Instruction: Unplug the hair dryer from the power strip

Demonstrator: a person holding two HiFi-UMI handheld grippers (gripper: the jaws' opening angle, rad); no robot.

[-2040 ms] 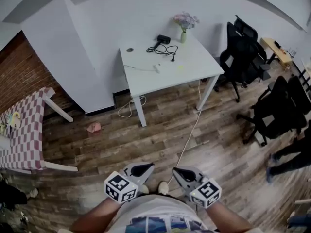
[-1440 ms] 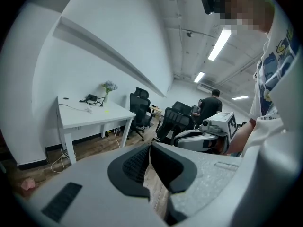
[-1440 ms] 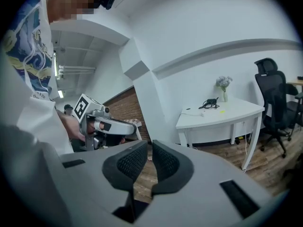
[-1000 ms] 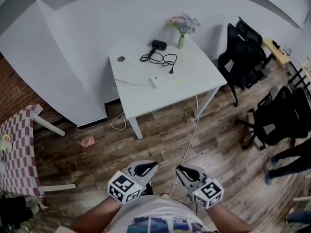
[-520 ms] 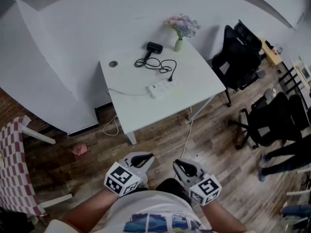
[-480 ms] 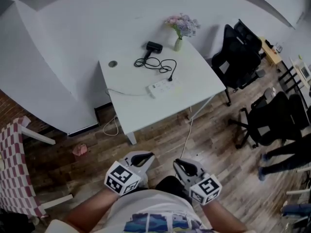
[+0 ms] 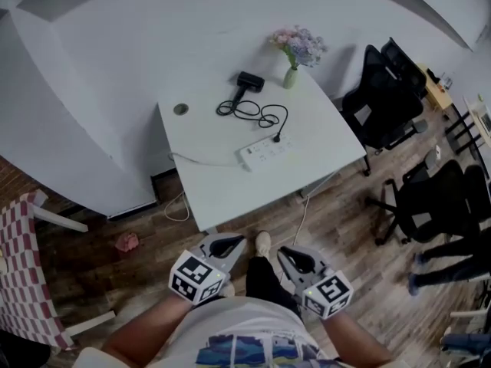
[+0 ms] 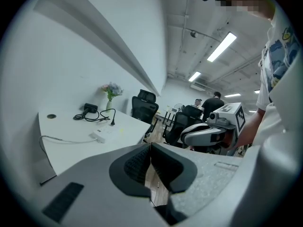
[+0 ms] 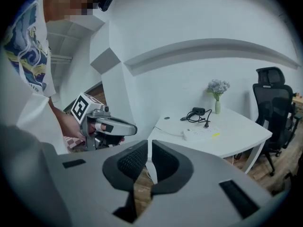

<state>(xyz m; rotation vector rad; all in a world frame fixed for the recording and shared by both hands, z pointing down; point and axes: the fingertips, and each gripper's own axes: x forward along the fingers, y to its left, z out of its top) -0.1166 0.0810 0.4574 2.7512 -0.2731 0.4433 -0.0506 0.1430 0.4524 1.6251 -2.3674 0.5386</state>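
A black hair dryer (image 7: 249, 81) lies at the back of a white table (image 7: 222, 194), its black cable (image 7: 247, 111) coiled beside it. The plug (image 7: 278, 137) sits in a white power strip (image 7: 266, 151) near the table's middle. My left gripper (image 7: 232, 244) and right gripper (image 7: 289, 254) hang side by side over the floor, short of the table's front edge and apart from everything on it. The left jaws are together and empty. The right jaws are closing, only a thin slit apart, with nothing between them. In the right gripper view the power strip (image 9: 201, 133) lies far ahead.
A vase of flowers (image 7: 295, 52) stands at the table's back right corner. Black office chairs (image 7: 387, 106) crowd the right side. A white cord (image 7: 301, 209) drops from the table to the wooden floor. A checkered table (image 7: 19, 282) is at the left.
The table has come closer and larger in the head view. Both grippers have travelled forward towards it, side by side, their jaws looking the same.
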